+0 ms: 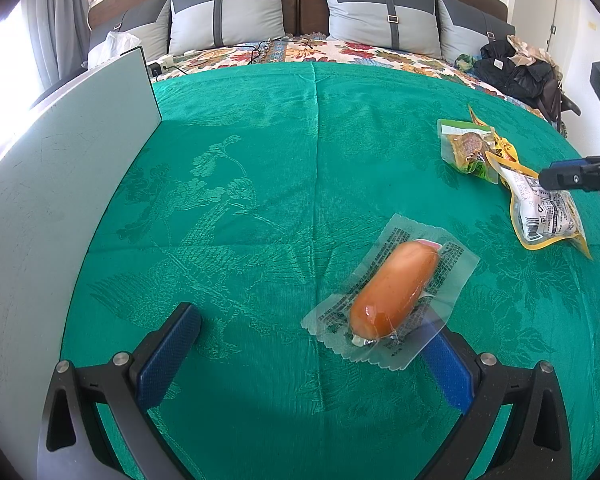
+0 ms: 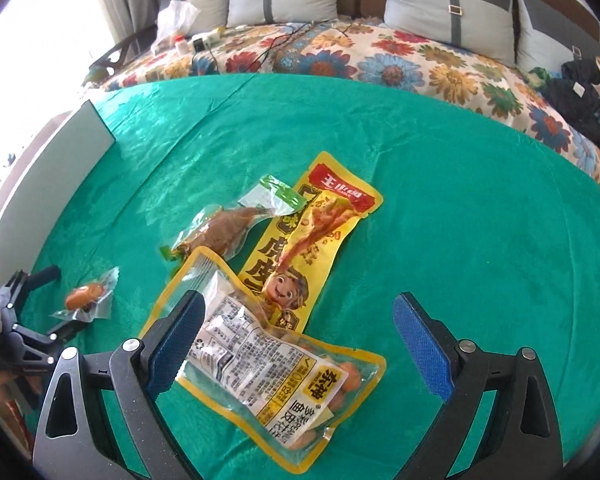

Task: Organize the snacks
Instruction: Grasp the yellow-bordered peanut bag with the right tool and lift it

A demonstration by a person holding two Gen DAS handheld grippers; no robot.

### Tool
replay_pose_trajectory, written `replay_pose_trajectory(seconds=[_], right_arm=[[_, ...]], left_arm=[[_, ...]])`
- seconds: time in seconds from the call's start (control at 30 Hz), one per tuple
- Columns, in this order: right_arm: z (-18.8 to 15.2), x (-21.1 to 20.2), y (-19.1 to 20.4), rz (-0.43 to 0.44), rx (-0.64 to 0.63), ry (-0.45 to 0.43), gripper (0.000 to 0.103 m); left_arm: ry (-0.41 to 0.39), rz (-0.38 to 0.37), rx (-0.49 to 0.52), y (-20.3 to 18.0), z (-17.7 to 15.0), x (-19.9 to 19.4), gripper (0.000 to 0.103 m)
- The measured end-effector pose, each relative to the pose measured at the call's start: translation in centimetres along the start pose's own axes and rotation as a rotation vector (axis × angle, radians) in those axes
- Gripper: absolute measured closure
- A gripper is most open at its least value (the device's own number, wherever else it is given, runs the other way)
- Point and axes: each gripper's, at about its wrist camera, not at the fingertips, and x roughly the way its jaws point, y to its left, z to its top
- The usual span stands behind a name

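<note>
Left wrist view: the left gripper (image 1: 312, 344) gapes wide, its right pad under the sausage pack (image 1: 392, 292) film near the green cloth (image 1: 260, 160)'s front edge — closing may pinch only film. Right wrist view: the right gripper (image 2: 300, 344), spread, straddles the peanut bag (image 2: 276, 372) — overlapping pouches may drag.

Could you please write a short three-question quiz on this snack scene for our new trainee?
1. True or false: the left gripper is shut on the sausage.
2. Which pack lies between the right gripper's open fingers? A) peanut pack B) sausage C) green pack
3. Fill in: the peanut pack partly overlaps the long ______ pack.

Key
1. False: it is open, and the sausage lies on the cloth near its right finger.
2. A
3. yellow
</note>
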Motion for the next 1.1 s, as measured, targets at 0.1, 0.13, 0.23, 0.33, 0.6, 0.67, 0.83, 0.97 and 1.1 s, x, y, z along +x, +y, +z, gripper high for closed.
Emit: replay_pose_trajectory(seconds=[0.1,0.13,0.23,0.33,0.6,0.67,0.83,0.97,1.1], right_arm=[[-1.5,1.0,1.2,0.138,-0.049,0.111,0.007],[-2.3,0.7,2.1,0.148,-0.089,0.118,0.007],[-4.1,0.9,5.5,0.050,-0.228,0.136,0.006],[-5.4,1.3,8.3,-0.006,-0.296,0.094,0.006],[-7.9,-0.9,10.5,-0.009,-0.118,0.062,0.042],[-9.5,-2.0,10.5,0.021,-0.057,0.056,0.042],[-14.6,-6.2,7.3,0.247,0.268,-0.036,0.043],[-19.0,-8.2,6.6,0.129,0.322,-0.095,0.042],[-20.5,-8.5,7.5,-0.112,0.232,-0.094,0.042]], left_arm=[[0.000,0.000,0.000,0.0,0.0,0.0,0.000],[0.000,0.000,0.000,0.0,0.0,0.0,0.000],[0.000,0.000,0.000,0.0,0.0,0.0,0.000],[0.000,0.000,0.000,0.0,0.0,0.0,0.000],[0.000,0.001,-0.001,0.1,0.0,0.0,0.000],[0.000,0.001,-0.001,0.1,0.0,0.0,0.000],[0.000,0.001,-0.001,0.1,-0.1,0.0,0.000],[0.000,0.001,0.000,0.1,-0.1,0.0,0.000],[0.000,0.001,-0.001,0.1,-0.1,0.0,0.000]])
